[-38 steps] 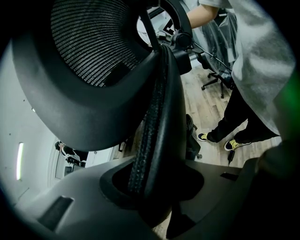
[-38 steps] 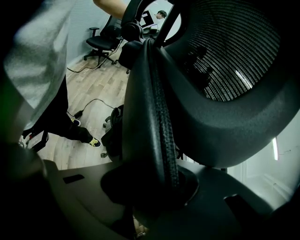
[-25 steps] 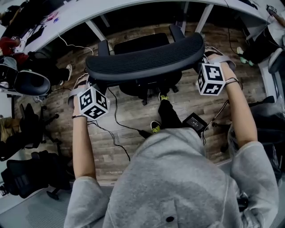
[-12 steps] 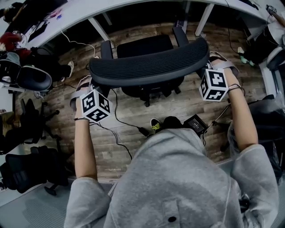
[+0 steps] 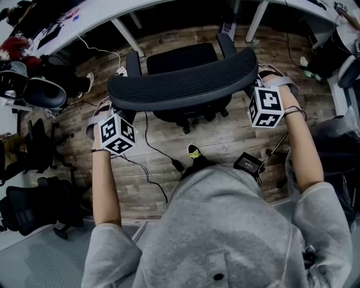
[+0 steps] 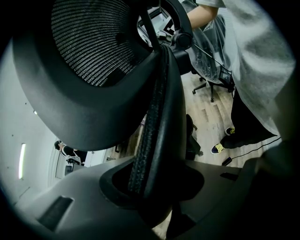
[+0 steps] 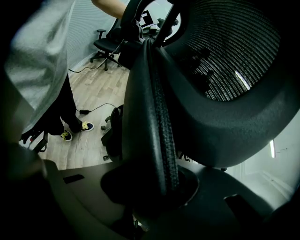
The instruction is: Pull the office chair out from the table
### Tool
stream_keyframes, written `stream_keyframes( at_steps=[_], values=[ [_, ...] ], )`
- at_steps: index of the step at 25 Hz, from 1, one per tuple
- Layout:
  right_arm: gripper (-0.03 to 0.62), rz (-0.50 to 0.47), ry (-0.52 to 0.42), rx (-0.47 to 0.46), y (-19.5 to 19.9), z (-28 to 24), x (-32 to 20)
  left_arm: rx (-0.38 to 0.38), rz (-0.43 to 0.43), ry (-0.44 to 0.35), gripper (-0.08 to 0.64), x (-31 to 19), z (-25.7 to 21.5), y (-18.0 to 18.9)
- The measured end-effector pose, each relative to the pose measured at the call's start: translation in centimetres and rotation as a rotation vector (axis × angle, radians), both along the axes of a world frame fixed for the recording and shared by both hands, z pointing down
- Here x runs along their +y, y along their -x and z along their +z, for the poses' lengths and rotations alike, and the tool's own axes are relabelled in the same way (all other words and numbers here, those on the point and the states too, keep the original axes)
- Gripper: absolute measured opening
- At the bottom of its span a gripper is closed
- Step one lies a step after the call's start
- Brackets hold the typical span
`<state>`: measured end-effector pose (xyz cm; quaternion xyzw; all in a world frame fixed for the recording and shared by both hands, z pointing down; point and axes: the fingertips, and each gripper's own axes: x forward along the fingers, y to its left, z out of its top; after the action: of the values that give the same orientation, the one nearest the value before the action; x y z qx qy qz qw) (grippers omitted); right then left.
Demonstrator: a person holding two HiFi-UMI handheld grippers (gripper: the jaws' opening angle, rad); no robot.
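Pinching the chair (image 5: pixel 185 79) by its backrest at both ends. Clamps the left claw (image 6: pixel 152 180) on the backrest's left rim, with the padded edge seated deep between the jaws and the mesh panel spreading above. Clamps the right claw (image 7: pixel 150 180) the same way on the right rim. Shows, from the head view, a marker cube at each end of the curved backrest, with both forearms stretched forward out of grey sleeves (image 5: pixel 225 225). Places the chair on the wood floor (image 5: pixel 163 132) just in front of the white worktop (image 5: pixel 95 14), with the seat (image 5: pixel 183 56) turned toward it and near its edge, and an armrest on either side. Finds the worktop's slanted legs (image 5: pixel 126 36) beyond the seat. Trails a dark cable (image 5: pixel 147 140) across the floor below the backrest. Sets one yellow-trimmed shoe (image 5: pixel 194 152) on the floor behind the chair's base. Leaves other dark chairs (image 5: pixel 39 93) parked at the left, well apart.
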<state>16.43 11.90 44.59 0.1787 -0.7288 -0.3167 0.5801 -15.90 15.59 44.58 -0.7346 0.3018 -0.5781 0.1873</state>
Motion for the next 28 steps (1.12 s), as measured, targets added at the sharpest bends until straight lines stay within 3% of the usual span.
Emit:
stream_keyframes(
  at_steps=[9,12,14,16,18,21,24,28],
  values=[
    [0.099,-0.007,0.002,0.004,-1.3,-0.9,2.8,0.006,-0.014,0.013,0.144,3.3,-0.6,-1.3],
    [0.119,0.011,-0.025,-0.038,-1.1,-1.3,2.9,0.021,-0.026,0.002,0.147,3.7,-0.8,-1.3],
    [0.178,0.034,-0.079,-0.107,-0.9,-1.8,2.8,0.064,-0.051,-0.034,0.175,3.6,-1.2,-1.6],
    [0.229,0.030,-0.154,-0.154,-0.9,-2.3,2.9,0.086,-0.068,-0.084,0.246,3.8,-1.3,-1.6],
    [0.245,0.017,-0.202,-0.183,-0.7,-2.7,3.2,0.051,-0.071,-0.122,0.325,4.5,-1.2,-1.1],
    [0.247,0.008,-0.224,-0.248,-1.1,-4.3,4.3,0.030,-0.115,-0.156,0.327,6.0,-1.7,0.5],
    [0.249,0.030,-0.235,-0.299,-3.0,-5.8,6.4,0.117,-0.215,-0.190,0.331,8.2,-3.1,1.9],
    [0.249,0.079,-0.246,-0.403,-5.2,-6.7,10.9,0.370,-0.347,-0.233,0.331,12.7,-4.4,0.6]
  ],
)
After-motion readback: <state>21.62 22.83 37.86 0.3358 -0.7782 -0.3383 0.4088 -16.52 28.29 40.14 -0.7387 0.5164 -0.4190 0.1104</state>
